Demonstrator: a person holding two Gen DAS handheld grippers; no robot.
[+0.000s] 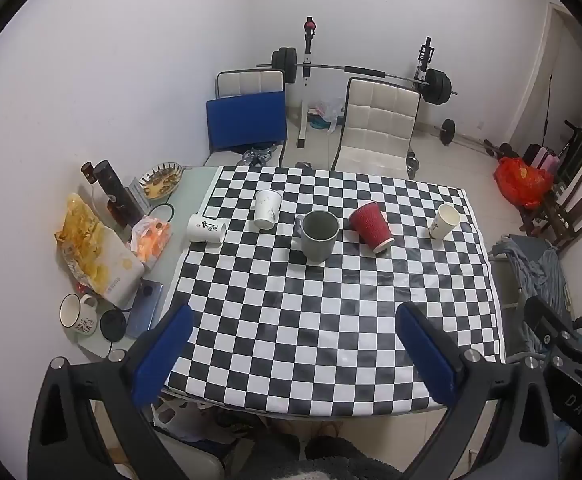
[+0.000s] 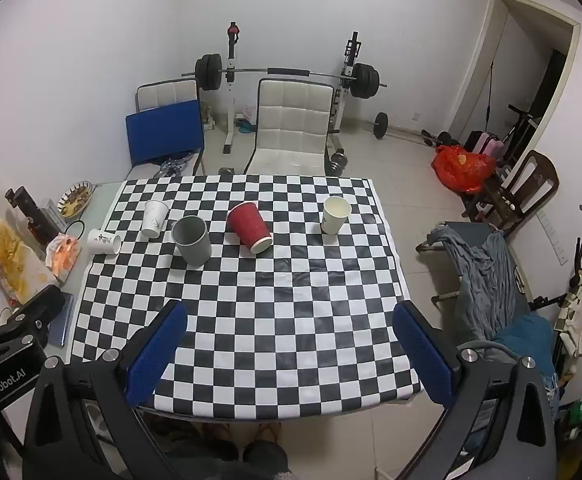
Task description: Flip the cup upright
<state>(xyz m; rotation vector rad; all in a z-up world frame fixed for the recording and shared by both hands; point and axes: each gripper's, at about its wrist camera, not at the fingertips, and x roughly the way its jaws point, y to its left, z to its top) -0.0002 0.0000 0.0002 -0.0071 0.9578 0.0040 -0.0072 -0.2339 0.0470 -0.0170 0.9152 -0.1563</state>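
On the checkered tablecloth (image 1: 311, 320) (image 2: 251, 312) stand several cups. A red paper cup (image 1: 372, 226) (image 2: 249, 227) stands upside down, rim on the cloth. A white paper cup (image 1: 267, 209) (image 2: 154, 218) also stands upside down. Another white cup (image 1: 206, 229) (image 2: 103, 241) lies on its side at the cloth's left edge. A grey mug (image 1: 319, 236) (image 2: 191, 240) and a white paper cup (image 1: 444, 221) (image 2: 335, 214) stand upright. My left gripper (image 1: 295, 344) and right gripper (image 2: 291, 340) are open and empty over the near table edge.
Snack bags (image 1: 91, 248), a dark bottle (image 1: 115, 196), a bowl (image 1: 161, 180), a white mug (image 1: 75, 314) and a phone (image 1: 145, 314) crowd the table's left strip. Chairs (image 1: 375, 132) and a barbell rack (image 1: 355, 72) stand behind. A cloth-covered chair (image 2: 487, 264) is at the right.
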